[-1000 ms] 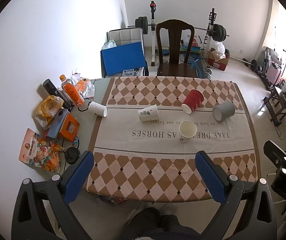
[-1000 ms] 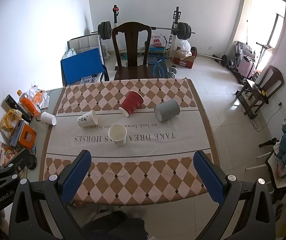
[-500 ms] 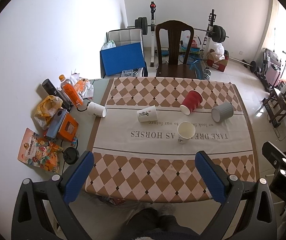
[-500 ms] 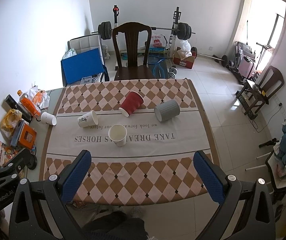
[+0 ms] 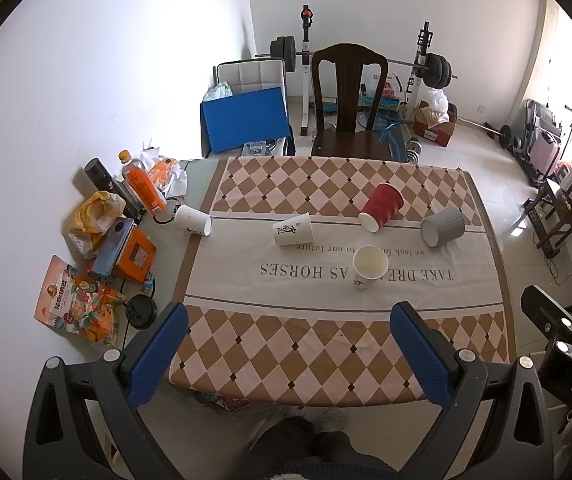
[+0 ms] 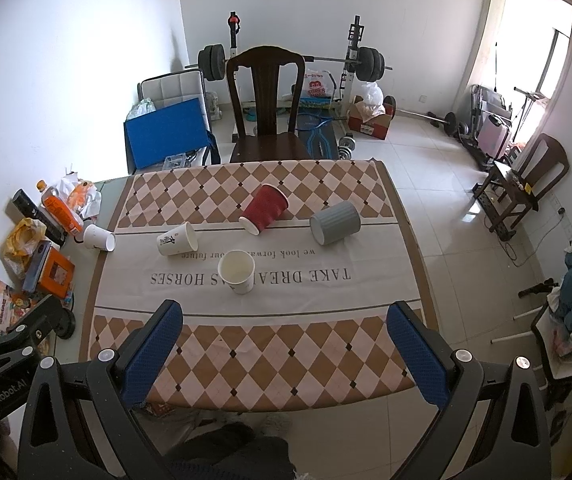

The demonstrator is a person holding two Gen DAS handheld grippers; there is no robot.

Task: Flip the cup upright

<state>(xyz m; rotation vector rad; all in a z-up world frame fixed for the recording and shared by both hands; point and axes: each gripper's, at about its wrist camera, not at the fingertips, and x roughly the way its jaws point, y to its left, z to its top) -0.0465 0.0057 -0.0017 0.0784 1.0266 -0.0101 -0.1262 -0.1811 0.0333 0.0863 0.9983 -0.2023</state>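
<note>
Several cups are on the checked tablecloth (image 5: 325, 336). A red cup (image 5: 381, 207) (image 6: 265, 209), a grey ribbed cup (image 5: 443, 226) (image 6: 335, 222), a white printed cup (image 5: 292, 230) (image 6: 177, 239) and a plain white cup (image 5: 193, 220) (image 6: 99, 237) lie on their sides. One white cup (image 5: 369, 266) (image 6: 237, 272) stands upright. My left gripper (image 5: 287, 356) and right gripper (image 6: 284, 354) are open and empty, held high above the table's near edge.
Snack bags, an orange bottle (image 5: 142, 188), an orange box (image 5: 134, 255) and a black lid (image 5: 139, 311) crowd the table's left end. A dark wooden chair (image 5: 347, 108) stands at the far side. Gym gear lines the back wall.
The left wrist view has shifted slightly, so the table sits a little lower left in frame. The cups have not moved. The right view is unchanged.
</note>
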